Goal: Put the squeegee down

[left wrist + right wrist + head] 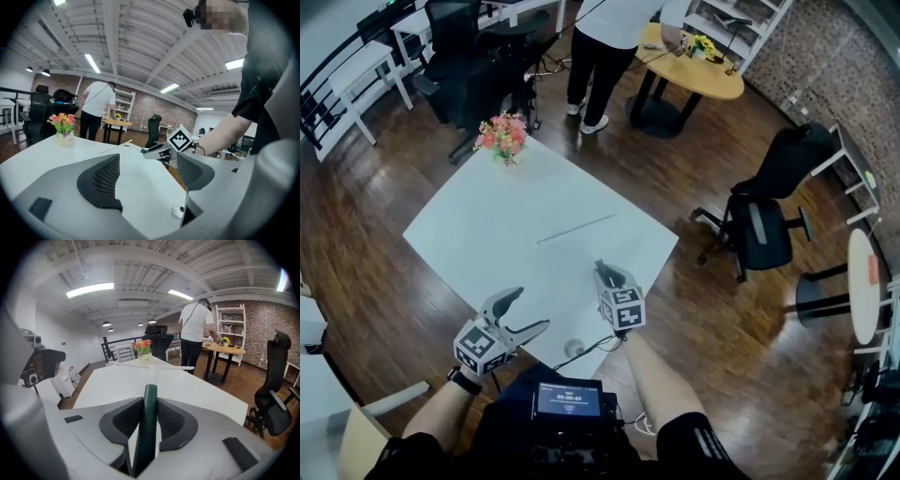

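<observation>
My right claw [150,414] is clamped on the squeegee [150,394] by its dark green handle, over the table's [487,225] near edge. The long axis runs straight ahead across the table to the crosswise blade at mid-table; I can't tell whether the blade touches. My left claw [145,178] hangs wide and empty by the same edge, a round thing [574,349] on the table between the claws, and the flowers [502,136] at the table's far corner stand well clear, I judge.

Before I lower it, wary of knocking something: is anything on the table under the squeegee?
Nothing visible: the table beneath the squeegee is bare; the flower vase stands at the far corner, well off its line.
</observation>
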Demonstrator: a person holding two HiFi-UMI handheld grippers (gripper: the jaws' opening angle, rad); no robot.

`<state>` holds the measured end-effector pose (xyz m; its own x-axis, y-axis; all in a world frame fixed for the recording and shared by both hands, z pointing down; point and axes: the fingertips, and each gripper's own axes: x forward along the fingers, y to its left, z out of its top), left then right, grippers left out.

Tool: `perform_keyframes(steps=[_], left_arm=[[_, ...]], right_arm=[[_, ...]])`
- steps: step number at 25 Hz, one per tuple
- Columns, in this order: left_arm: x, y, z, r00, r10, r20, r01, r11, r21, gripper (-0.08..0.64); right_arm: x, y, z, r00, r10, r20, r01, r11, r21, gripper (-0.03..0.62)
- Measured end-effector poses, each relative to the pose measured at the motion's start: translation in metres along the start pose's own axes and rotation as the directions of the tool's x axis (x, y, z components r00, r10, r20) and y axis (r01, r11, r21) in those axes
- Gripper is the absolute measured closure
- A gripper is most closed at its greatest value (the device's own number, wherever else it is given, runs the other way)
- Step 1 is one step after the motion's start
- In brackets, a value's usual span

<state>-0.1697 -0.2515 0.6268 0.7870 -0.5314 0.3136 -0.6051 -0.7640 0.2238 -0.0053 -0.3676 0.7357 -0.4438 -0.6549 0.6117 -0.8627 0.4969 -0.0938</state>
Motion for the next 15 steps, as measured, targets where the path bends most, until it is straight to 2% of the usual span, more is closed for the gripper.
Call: perform_keyframes(steps=[7,11,15], left_arm=[[0.018,0.034,-0.010,0.999,-0.037,-0.024,0.036,0.998,-0.051,0.178],[0.020,0.045,-0.022,0.997,-0.042,-0.065,0.039,0.998,-0.058,0.178],[0.025,0.051,-0.023,0.997,-0.051,-0.050,0.047,0.997,-0.068,0.178]], right_arm=[[0.076,-0.014,-0.026,0.994,-0.014,-0.106,0.015,1.000,0.006,0.477],[0.091,-0.008,-0.035,0.991,-0.013,-0.136,0.011,1.000,-0.020,0.477],[0.098,-0.007,-0.045,0.987,-0.016,-0.162,0.015,1.000,-0.010,0.477]])
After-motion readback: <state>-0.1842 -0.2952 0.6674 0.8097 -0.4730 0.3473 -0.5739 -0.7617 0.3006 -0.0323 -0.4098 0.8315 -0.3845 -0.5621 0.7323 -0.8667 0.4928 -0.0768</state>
